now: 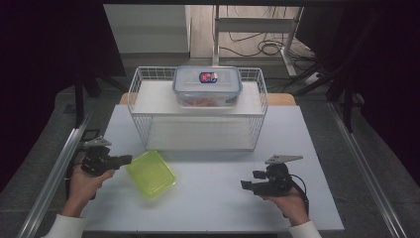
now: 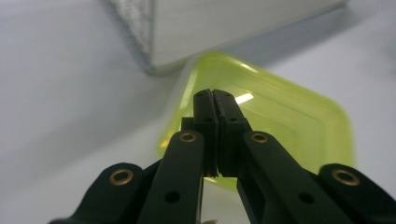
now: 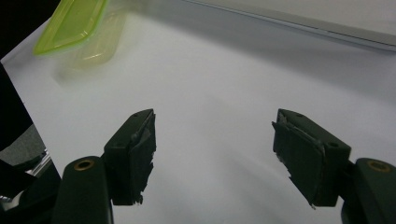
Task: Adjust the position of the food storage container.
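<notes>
A yellow-green lid (image 1: 151, 174) lies on the white table (image 1: 218, 208), left of centre and just in front of a white wire basket (image 1: 198, 106). The left gripper (image 1: 124, 159) sits at the table's left edge, held in the person's left hand (image 1: 86, 181), its tip at the lid's near-left rim. In the left gripper view its fingers (image 2: 205, 116) are pressed together with no gap, and the lid (image 2: 299, 121) lies beyond and beneath them; whether any of the rim is pinched between them cannot be told. The right gripper (image 1: 246, 186) rests low over the table's right front, held in the right hand (image 1: 287, 201), well apart from the lid. In the right gripper view its fingers (image 3: 135, 149) stand wide apart over bare table, with nothing between them, and the lid (image 3: 70, 23) shows far off at the upper left. Inside the basket, on its raised shelf (image 1: 153, 96), sits a clear box (image 1: 207, 87) with a blue-edged lid and a label on top; something orange shows through its wall.
</notes>
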`<state>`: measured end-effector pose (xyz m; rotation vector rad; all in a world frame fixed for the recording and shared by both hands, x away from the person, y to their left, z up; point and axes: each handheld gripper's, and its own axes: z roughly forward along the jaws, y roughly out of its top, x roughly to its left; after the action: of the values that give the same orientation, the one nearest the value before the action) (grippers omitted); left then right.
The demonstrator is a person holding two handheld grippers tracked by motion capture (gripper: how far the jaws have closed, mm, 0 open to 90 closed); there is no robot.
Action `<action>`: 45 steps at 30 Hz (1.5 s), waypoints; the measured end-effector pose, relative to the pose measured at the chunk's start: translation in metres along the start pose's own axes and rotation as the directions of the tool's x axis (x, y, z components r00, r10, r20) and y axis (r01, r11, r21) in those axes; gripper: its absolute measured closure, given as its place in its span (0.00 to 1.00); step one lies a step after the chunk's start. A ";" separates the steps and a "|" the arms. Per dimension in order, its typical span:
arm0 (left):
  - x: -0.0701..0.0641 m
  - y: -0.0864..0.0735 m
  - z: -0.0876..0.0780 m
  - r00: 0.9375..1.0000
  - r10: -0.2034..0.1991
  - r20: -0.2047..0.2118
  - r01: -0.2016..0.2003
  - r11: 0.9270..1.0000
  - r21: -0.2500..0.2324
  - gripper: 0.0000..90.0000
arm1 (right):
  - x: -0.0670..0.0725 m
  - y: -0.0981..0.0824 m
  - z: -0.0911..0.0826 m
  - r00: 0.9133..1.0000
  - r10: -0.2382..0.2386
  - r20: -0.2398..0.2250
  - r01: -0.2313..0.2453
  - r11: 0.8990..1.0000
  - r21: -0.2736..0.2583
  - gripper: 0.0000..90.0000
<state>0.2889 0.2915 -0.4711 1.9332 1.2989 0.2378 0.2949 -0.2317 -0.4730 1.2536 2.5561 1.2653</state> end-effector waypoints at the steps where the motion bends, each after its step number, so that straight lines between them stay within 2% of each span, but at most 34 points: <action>1: 0.004 0.000 0.001 1.000 -0.004 -0.012 0.004 1.000 0.007 1.00 | 0.000 0.000 0.000 1.000 -0.002 0.001 0.002 1.000 0.002 0.34; 8: 0.021 -0.002 0.016 0.998 -0.010 -0.062 0.014 0.998 0.060 1.00 | 0.000 0.000 0.002 1.000 -0.002 0.003 0.002 1.000 0.006 0.33; 12: 0.023 -0.002 0.023 0.998 -0.006 -0.063 0.011 0.996 0.083 1.00 | 0.000 0.000 0.002 1.000 0.000 0.003 0.000 1.000 0.006 0.33; 20: 0.028 -0.003 0.024 1.000 -0.021 -0.022 0.022 0.997 0.079 1.00 | 0.000 0.000 0.001 1.000 0.000 0.002 0.000 1.000 0.006 0.33; 23: 0.030 -0.003 0.024 0.998 -0.013 -0.057 0.018 0.997 0.081 1.00 | 0.000 0.000 0.001 1.000 0.001 0.004 -0.001 1.000 0.005 0.33; 26: 0.036 -0.001 0.025 0.998 -0.019 -0.065 0.024 0.996 0.083 1.00 | 0.000 -0.001 0.002 1.000 0.002 0.004 -0.002 1.000 0.006 0.33; 29: 0.039 -0.001 0.030 0.999 -0.014 -0.043 0.019 0.995 0.096 1.00 | 0.000 -0.001 0.004 1.000 0.000 0.004 0.000 1.000 0.012 0.33; 31: 0.038 -0.002 0.034 1.000 0.003 -0.028 0.000 0.994 0.110 1.00 | 0.000 -0.001 0.004 1.000 -0.002 0.003 0.002 1.000 0.014 0.33; 32: 0.036 -0.002 0.035 1.000 0.012 -0.012 -0.011 0.994 0.110 1.00 | 0.000 -0.001 0.004 1.000 -0.002 0.003 0.002 1.000 0.014 0.33; 34: 0.033 -0.002 0.037 0.999 0.033 -0.013 -0.031 0.992 0.119 1.00 | 0.000 -0.001 0.004 1.000 -0.001 0.005 0.001 1.000 0.013 0.33; 39: 0.024 -0.003 0.038 0.998 0.056 0.014 -0.057 0.989 0.137 1.00 | -0.001 -0.001 0.003 1.000 0.002 0.007 -0.002 1.000 0.010 0.33; 43: 0.014 -0.006 0.036 0.995 0.063 0.072 -0.073 0.987 0.142 1.00 | -0.001 -0.001 0.002 1.000 0.002 0.007 -0.002 1.000 0.009 0.33; 45: 0.012 -0.009 0.036 0.994 0.060 0.086 -0.073 0.985 0.153 1.00 | -0.001 -0.001 0.002 1.000 0.001 0.007 -0.001 1.000 0.007 0.33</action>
<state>0.3076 0.2849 -0.5050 2.0983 1.2323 0.0911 0.2960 -0.2313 -0.4756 1.2590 2.5579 1.2513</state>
